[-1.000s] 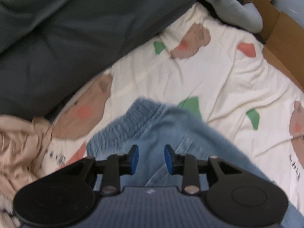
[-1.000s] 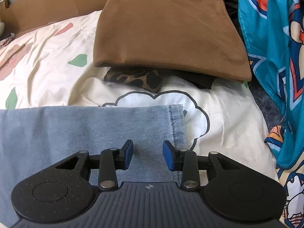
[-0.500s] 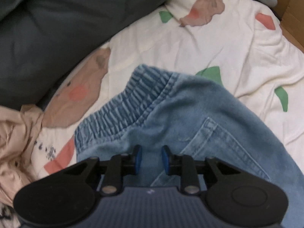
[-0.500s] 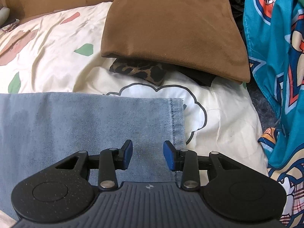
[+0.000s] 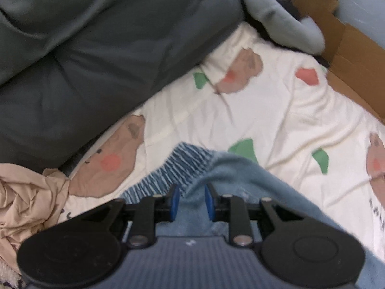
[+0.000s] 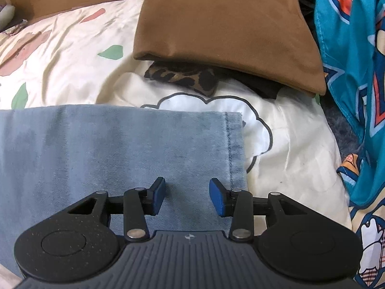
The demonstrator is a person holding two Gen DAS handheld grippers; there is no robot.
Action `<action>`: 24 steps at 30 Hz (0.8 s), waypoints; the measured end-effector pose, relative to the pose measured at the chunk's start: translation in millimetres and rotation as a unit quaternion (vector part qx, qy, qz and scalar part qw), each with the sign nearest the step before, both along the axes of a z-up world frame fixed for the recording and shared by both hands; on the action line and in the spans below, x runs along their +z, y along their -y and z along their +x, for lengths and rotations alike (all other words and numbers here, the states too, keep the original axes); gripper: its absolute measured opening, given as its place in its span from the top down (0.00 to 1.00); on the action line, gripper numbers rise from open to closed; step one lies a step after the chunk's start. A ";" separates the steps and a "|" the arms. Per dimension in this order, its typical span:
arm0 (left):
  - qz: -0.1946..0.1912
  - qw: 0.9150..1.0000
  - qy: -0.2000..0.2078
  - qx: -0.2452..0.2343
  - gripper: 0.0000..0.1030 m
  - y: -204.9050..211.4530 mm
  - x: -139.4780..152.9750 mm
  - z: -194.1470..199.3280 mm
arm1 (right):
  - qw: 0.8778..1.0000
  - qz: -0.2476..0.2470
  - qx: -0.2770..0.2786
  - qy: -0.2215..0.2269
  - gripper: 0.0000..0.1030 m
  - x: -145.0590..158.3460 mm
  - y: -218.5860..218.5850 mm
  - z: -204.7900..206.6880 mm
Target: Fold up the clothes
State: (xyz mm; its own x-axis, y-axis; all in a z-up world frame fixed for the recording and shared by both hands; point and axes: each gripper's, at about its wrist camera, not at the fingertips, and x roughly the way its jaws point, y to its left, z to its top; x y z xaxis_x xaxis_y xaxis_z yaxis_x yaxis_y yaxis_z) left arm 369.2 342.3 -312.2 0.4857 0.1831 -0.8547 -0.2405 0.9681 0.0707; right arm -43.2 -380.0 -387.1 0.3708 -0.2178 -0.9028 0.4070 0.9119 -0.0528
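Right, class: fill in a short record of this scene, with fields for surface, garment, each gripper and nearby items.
surface: cream printed bedsheet
garment: light blue jeans, elastic waistband bunched up
left gripper: pinching a raised fold by the waistband
right gripper: open over the leg hem, pads not pressing cloth
nearby: folded brown garment on leopard-print cloth; crumpled beige garment

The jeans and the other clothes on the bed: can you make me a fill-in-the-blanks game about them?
1. The jeans are the colour ____.
2. On top of the leopard-print cloth lies a folded ____ garment.
3. The bedsheet has bear faces and ____ leaves printed on it.
4. The left hand-held gripper has the jeans' ____ bunched between its pads.

Missing words: blue; brown; green; waistband
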 end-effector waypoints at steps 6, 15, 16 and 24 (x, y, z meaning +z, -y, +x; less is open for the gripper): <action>0.019 0.999 -0.023 -0.038 0.75 21.4 -33.4 -7.2 | 1.000 -0.006 0.008 -0.010 0.54 0.6 -4.0 -1.2; 0.048 0.998 -0.029 -0.013 0.75 24.0 -73.4 17.4 | 0.999 -0.017 0.019 -0.023 0.54 0.6 -4.9 0.0; 0.050 0.998 -0.034 -0.012 0.75 23.8 -76.3 22.0 | 0.999 -0.017 0.021 -0.024 0.54 0.1 -6.0 0.1; 0.012 0.999 -0.041 -0.005 0.75 10.4 -39.8 19.3 | 1.000 -0.018 0.016 -0.009 0.54 0.5 -8.1 -1.3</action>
State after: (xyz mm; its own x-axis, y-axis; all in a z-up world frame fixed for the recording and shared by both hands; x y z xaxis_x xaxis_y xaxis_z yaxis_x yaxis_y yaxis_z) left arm 388.5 331.8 -352.0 0.4170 0.2003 -0.8865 -0.2233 0.9681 0.1136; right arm -44.5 -371.9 -386.6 0.3615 -0.2394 -0.9011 0.3766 0.9216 -0.0937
